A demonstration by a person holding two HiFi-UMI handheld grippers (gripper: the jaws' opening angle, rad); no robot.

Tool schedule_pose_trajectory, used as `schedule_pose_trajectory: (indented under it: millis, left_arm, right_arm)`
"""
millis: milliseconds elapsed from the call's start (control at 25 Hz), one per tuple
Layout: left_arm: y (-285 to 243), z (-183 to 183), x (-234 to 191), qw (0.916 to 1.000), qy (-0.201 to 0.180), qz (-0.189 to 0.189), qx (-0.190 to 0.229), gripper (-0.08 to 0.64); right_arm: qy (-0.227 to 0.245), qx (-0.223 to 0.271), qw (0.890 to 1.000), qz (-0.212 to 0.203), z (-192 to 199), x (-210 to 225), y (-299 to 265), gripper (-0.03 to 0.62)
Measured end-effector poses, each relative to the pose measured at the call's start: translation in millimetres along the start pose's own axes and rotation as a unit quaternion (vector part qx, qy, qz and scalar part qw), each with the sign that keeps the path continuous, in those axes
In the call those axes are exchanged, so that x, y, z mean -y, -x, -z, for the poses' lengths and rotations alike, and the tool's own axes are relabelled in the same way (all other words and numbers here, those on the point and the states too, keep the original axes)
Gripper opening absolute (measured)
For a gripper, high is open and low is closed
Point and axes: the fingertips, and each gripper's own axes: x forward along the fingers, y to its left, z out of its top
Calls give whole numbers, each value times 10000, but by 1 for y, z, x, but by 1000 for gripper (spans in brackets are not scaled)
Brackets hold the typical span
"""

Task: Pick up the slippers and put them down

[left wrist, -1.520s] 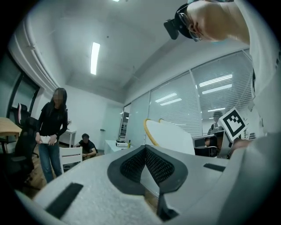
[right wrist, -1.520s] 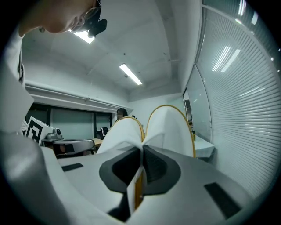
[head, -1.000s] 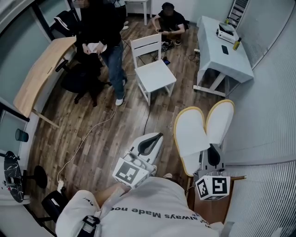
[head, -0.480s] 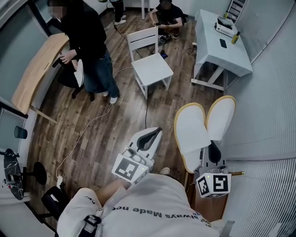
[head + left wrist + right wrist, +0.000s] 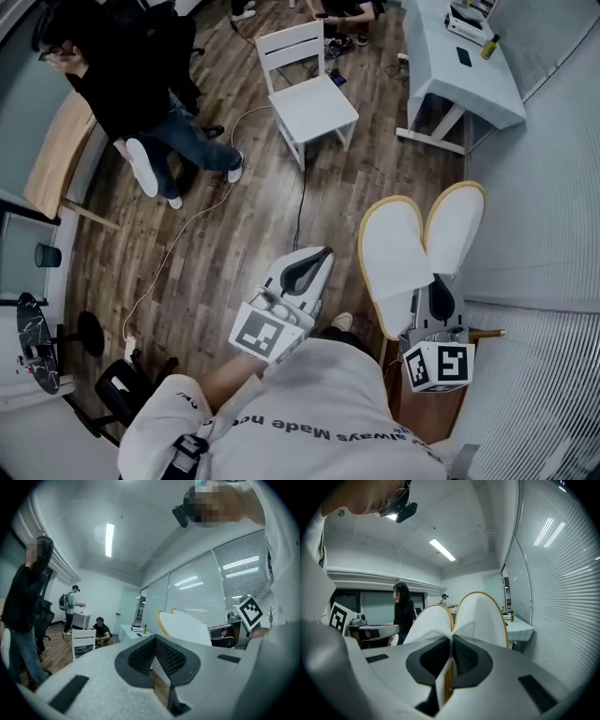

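Note:
Two white slippers with yellow rims, one on the left (image 5: pixel 396 251) and one on the right (image 5: pixel 456 225), stick out side by side in the air at the right of the head view. My right gripper (image 5: pixel 435 298) is shut on their heel ends. In the right gripper view the pair (image 5: pixel 480 616) fans upward from the closed jaws of the right gripper (image 5: pixel 451 641). My left gripper (image 5: pixel 317 261) hangs to the left of them, apart, shut with nothing between its pads. From the left gripper (image 5: pixel 154 640) the slippers (image 5: pixel 183 625) show beyond the jaws to the right.
Below lies a dark wood floor with a cable (image 5: pixel 187 234) across it. A white chair (image 5: pixel 309 98) and a white table (image 5: pixel 464 80) stand further off. A person in dark clothes (image 5: pixel 131 84) is by a wooden desk (image 5: pixel 54 159). A wall of blinds (image 5: pixel 553 244) runs close on the right.
The person in dark clothes has walked left toward the wooden desk. The slippers stay in my right gripper, and both grippers have hardly shifted in the picture.

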Motion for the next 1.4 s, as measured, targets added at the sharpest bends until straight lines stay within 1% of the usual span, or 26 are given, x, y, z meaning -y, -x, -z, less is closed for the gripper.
schedule_pose_trajectory:
  millis: [200,400,600,840,960,1120,1240,1320,1400]
  left_arm:
    - [-2,27,-2,9997,46,67,-250,11]
    - [-7,50,-6,9988,160,171,-429,11]
    - [-17,81,-10,9966,189,206,-775,11]
    - [-23,114,-13,9942,309,357,-962,11]
    - [-24,140,-12,9934,255,377,-1053,11]
    - [-31,174,-7,9917,192,460,-1189,11]
    - [-41,198,-11,9911,230,513,-1209,11]
    - [-50,225,-22,9904,260,515,-1253,11]
    - [-60,259,-33,9896,244,521,-1319,11]
  right_arm:
    - [-179,-241,9995,37,32,1,-4,19]
    - [-205,-421,9989,46,53,3,-10,19]
    - [-258,-673,9974,33,81,10,-19,20]
    - [-443,-856,9953,-35,118,9,-29,20]
    - [-391,-895,9952,-28,142,14,-31,20]
    - [-458,-947,9945,10,175,24,-32,20]
    - [-435,-1027,9937,75,200,32,-40,19]
    - [-460,-1076,9931,83,228,36,-56,20]
    - [-518,-1122,9923,77,265,40,-72,20]
